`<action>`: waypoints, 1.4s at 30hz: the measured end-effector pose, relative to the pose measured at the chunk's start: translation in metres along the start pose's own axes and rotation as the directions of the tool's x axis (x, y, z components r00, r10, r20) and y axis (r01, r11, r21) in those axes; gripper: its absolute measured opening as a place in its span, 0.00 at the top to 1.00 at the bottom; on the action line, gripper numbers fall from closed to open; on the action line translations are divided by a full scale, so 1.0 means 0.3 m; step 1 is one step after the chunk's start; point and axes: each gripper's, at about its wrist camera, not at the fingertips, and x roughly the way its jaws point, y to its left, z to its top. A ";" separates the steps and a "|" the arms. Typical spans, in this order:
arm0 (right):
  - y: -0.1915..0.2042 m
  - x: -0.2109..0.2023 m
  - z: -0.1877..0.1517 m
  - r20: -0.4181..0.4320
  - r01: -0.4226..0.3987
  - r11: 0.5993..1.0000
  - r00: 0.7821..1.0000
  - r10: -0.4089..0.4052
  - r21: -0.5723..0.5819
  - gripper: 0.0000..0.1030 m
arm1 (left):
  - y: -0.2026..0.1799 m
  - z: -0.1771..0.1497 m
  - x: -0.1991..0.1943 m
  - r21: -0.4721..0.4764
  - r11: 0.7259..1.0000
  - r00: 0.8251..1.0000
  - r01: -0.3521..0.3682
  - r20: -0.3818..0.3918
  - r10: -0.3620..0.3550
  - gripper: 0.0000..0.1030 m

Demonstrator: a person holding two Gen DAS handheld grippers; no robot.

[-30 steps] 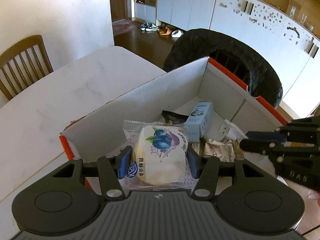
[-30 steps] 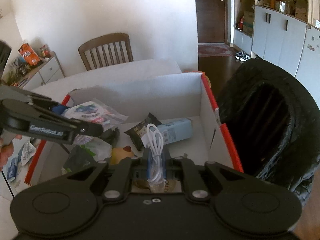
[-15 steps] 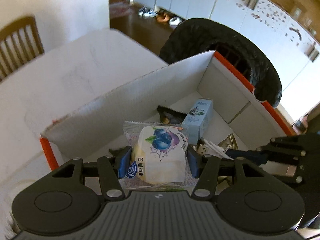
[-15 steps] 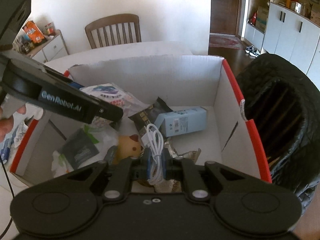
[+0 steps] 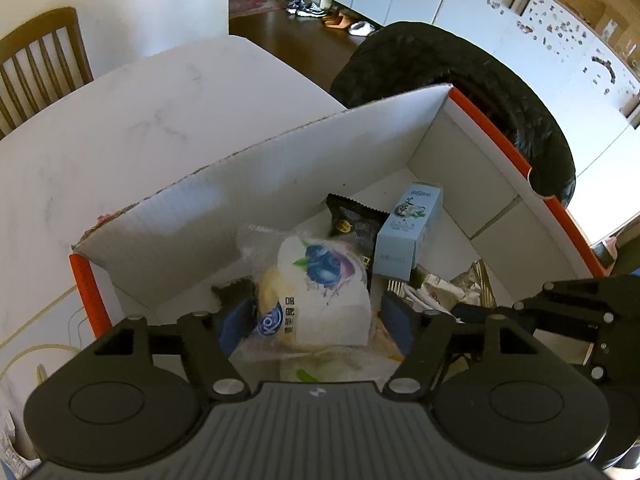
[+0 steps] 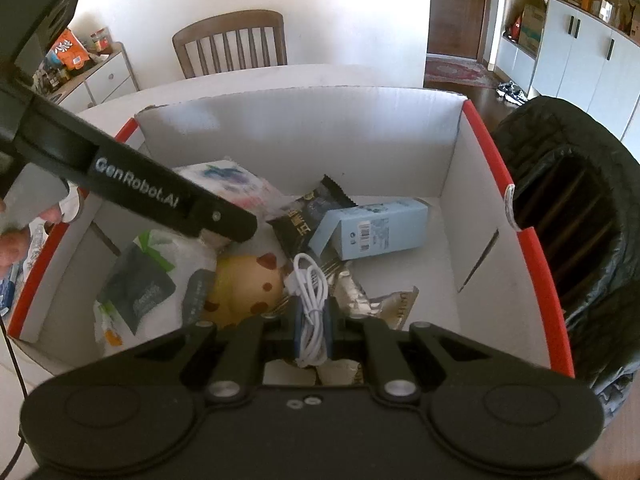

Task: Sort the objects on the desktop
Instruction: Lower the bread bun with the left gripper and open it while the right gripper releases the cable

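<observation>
A white cardboard box with red rims (image 5: 496,136) (image 6: 484,144) sits on the table and holds several items. My left gripper (image 5: 316,322) has its jaws spread wider than the blueberry bread packet (image 5: 316,292), which lies between them inside the box; in the right wrist view the packet (image 6: 228,184) shows under the left gripper's finger (image 6: 176,204). My right gripper (image 6: 312,328) is shut on a coiled white cable (image 6: 310,300) and holds it low over the box's near side.
In the box lie a light blue carton (image 6: 372,228) (image 5: 408,228), a dark snack packet (image 6: 308,216), a yellow spotted toy (image 6: 244,288), foil wrappers (image 6: 372,300) and a white bag (image 6: 140,280). A black-lined bin (image 6: 572,216) stands to the right. A wooden chair (image 6: 232,44) stands behind the table.
My left gripper lowered into the box and opened, so the bread packet now lies loose between its jaws. My right gripper moved lower over the box with the cable.
</observation>
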 end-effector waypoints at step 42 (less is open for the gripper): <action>0.021 -0.223 -0.010 0.079 -0.088 0.996 0.993 0.089 -0.011 0.36 | -0.046 -0.220 -0.367 0.047 0.993 0.962 0.106 0.248 -0.115 0.18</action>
